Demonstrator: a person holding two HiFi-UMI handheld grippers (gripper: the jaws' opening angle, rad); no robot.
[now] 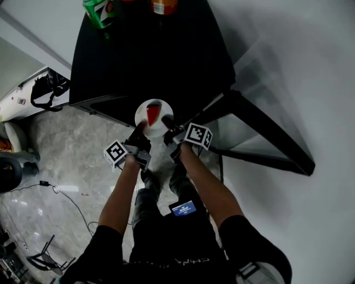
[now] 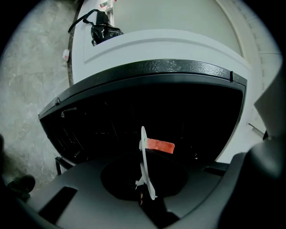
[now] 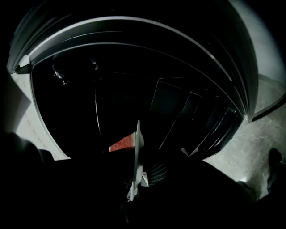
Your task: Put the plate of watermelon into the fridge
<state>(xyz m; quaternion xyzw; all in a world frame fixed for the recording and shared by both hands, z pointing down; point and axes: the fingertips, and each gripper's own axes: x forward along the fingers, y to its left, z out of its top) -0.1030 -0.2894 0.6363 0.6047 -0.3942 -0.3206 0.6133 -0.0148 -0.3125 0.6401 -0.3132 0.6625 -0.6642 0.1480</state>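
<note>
inside the black fridge, detail is being lost to darkness; the round white plate of red watermelon is being clamped by left gripper and right gripper.

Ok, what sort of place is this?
Probably an office or lab corner: a black mini fridge with bottles on top, a white wall, cables across the marbled floor.

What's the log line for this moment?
plate: before open fridge | watermelon slice: on plate | left gripper: shut on plate | right gripper: shut on plate
</note>
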